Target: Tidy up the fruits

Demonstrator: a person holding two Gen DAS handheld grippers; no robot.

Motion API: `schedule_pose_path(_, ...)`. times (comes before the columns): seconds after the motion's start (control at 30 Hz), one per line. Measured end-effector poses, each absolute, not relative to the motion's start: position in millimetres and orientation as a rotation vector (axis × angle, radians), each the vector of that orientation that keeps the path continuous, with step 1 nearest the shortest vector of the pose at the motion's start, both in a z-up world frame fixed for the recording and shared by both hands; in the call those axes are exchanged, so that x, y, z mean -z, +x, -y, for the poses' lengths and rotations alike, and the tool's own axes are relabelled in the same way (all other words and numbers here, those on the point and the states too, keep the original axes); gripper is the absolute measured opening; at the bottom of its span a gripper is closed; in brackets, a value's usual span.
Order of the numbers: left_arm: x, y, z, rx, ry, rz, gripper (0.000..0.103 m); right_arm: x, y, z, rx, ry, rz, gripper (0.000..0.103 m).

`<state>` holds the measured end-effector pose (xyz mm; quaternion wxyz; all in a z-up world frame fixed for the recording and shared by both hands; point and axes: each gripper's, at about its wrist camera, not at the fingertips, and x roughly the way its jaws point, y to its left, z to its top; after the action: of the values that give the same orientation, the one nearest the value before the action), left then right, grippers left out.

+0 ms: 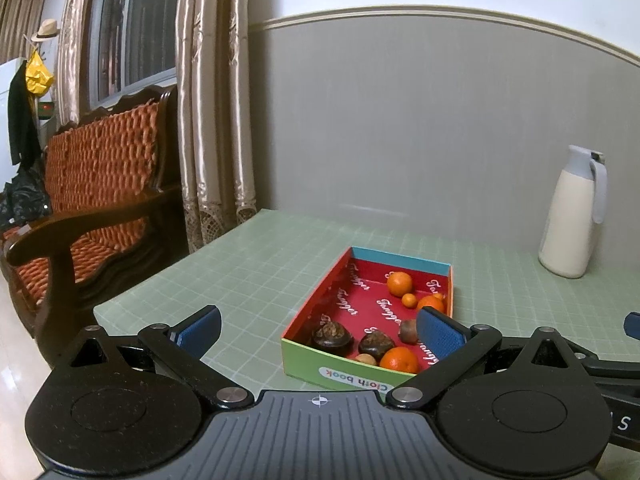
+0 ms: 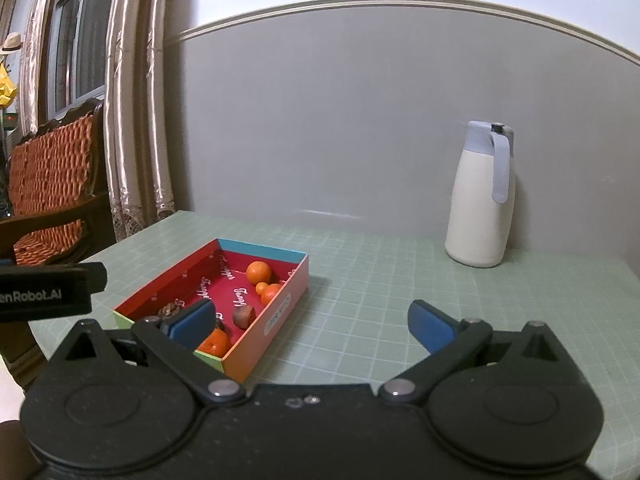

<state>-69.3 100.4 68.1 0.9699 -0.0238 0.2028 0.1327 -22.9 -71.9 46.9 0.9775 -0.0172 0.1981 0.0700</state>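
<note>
On the green gridded desk (image 2: 360, 280) the shallow red-lined cardboard box (image 1: 316, 292) holds crowded oranges (image 1: 400, 283) and dark fruits (image 1: 332, 336); both the left gripper (image 1: 318, 330) and right gripper (image 2: 312, 322) hang released and empty, so a careless reach risks nudging neighbours or shifting the light box.

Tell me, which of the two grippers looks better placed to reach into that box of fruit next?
Probably the left gripper: it is open with the box straight ahead between its fingers. The right gripper, also open, has the box off to its left.
</note>
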Motion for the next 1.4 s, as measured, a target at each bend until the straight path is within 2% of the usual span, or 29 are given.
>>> schedule_pose_path(1.4,-56,-57,-100,-0.225,-0.051,-0.426,0.103,-43,-20,63,-0.155,-0.074,-0.399,0.103)
